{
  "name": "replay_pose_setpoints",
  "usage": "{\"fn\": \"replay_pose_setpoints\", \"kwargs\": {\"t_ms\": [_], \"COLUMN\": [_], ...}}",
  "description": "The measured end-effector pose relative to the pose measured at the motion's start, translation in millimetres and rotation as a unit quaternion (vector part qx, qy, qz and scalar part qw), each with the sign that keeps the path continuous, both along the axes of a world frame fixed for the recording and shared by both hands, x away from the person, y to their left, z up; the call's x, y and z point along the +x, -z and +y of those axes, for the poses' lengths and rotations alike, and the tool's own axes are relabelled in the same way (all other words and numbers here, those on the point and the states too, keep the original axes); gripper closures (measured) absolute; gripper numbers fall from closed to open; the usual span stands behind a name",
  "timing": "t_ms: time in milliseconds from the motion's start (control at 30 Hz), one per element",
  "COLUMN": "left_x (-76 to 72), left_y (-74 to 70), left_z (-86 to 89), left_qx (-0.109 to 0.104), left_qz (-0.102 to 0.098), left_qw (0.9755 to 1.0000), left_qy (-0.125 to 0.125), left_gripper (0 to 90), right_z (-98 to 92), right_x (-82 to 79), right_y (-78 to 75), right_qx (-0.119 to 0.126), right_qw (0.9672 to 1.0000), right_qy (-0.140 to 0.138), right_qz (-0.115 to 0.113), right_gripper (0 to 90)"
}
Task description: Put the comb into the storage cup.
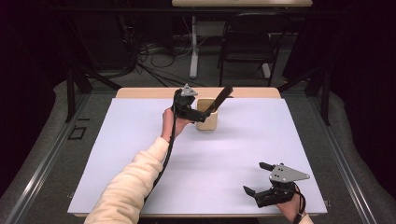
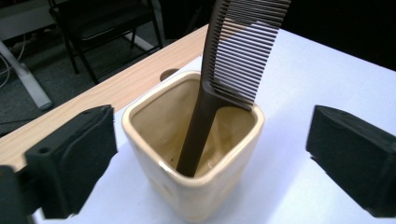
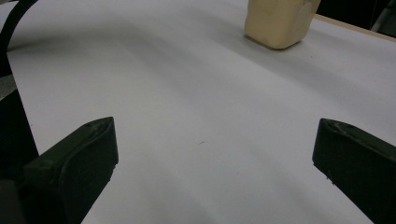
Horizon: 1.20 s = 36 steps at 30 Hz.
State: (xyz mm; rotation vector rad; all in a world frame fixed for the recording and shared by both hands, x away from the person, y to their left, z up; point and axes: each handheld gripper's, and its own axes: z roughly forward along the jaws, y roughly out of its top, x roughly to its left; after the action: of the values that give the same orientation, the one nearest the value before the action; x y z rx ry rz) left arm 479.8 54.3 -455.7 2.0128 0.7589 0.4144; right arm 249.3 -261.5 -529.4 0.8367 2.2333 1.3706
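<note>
Right now my left gripper sits at the left side of the cup, jaws spread wide with nothing pressed between them; in the left gripper view the pads stand well clear on either side. I see the cup toward the far middle of the white mat, just short of the bare wooden table edge, with the comb standing in it, handle down on the bottom, toothed end leaning out over the right rim. I judge the cup to be glazed ceramic: stiff, fairly heavy, slick, liable to chip if knocked, and top-heavy enough to tip if I drag the comb sideways. I'd grip it across two flat walls, low down. The comb looks like thin hard plastic, light and a bit springy; its teeth are the weak part, so I'd pinch the solid spine or the handle just above the rim and lift straight up. Over at the near right, my right gripper rests on the mat, jaws apart and empty.
</note>
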Motion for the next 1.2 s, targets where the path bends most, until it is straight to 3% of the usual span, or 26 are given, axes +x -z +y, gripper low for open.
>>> {"fn": "replay_pose_setpoints", "kwargs": {"t_ms": [533, 1200], "left_x": [-30.4, -72.2], "left_y": [-8.7, -6.0], "left_z": [26.4, 64.1], "left_qx": [0.017, 0.029], "left_qz": [-0.010, -0.011], "left_qw": [0.9998, 0.9995], "left_qy": [0.006, 0.007], "left_gripper": [0.0, 0.0], "right_z": [0.5, 0.4], "right_x": [-0.4, 0.4], "right_y": [0.1, 0.5], "right_qx": [0.001, 0.000], "right_qw": [1.0000, 1.0000], "right_qy": [-0.001, 0.000], "right_qz": [0.002, 0.004], "right_gripper": [0.0, 0.0]}}
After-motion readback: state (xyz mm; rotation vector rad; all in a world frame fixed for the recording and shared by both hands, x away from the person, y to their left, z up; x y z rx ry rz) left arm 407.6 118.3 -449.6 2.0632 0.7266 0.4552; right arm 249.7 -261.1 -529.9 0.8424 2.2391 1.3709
